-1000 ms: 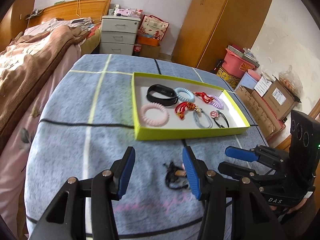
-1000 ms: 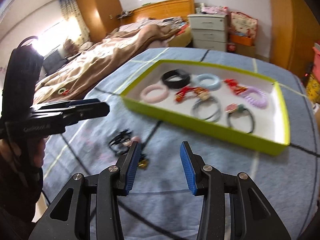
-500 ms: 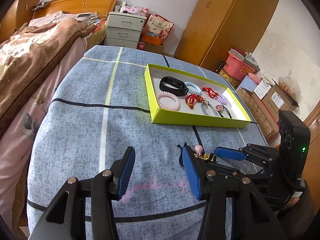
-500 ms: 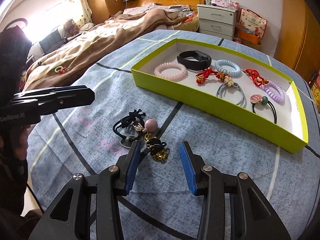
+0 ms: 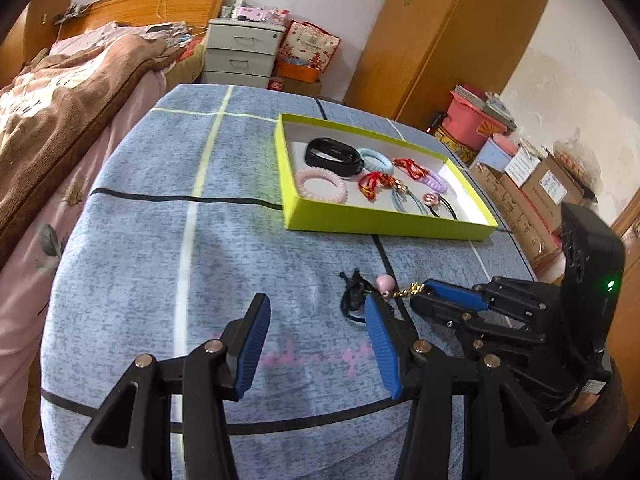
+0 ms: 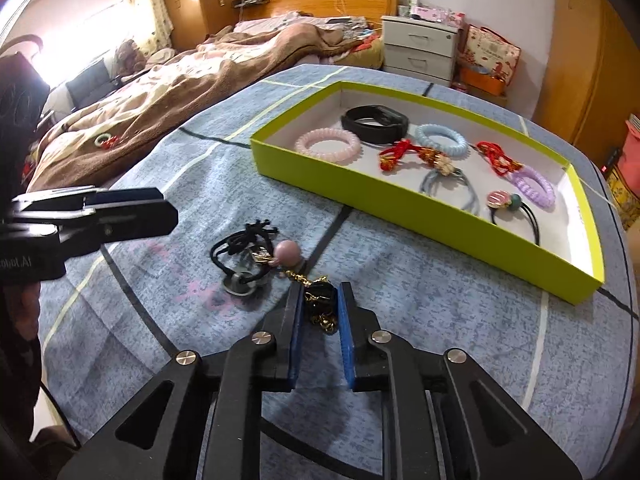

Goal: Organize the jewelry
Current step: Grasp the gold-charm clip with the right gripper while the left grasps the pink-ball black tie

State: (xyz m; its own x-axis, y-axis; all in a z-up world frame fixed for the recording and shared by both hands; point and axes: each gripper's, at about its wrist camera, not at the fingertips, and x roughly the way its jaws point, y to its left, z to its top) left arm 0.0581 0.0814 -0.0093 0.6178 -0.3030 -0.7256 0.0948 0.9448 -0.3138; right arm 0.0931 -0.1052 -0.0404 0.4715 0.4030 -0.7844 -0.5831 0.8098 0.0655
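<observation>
Right tongs (image 6: 319, 300): jaws just closing, now clenched on a gold-coloured chain with a black piece (image 6: 320, 298), low on the grey-blue checked table cloth (image 6: 440, 304). Left tongs (image 5: 316, 344): released, holding nothing. Just beside the chain: tangled black hair ties with a pink bead (image 6: 256, 254). Beyond: shallow lime-green cardboard box (image 6: 400, 204) holding a pink spiral band (image 6: 327, 146), black wristband (image 6: 374, 123), other hair ties.
</observation>
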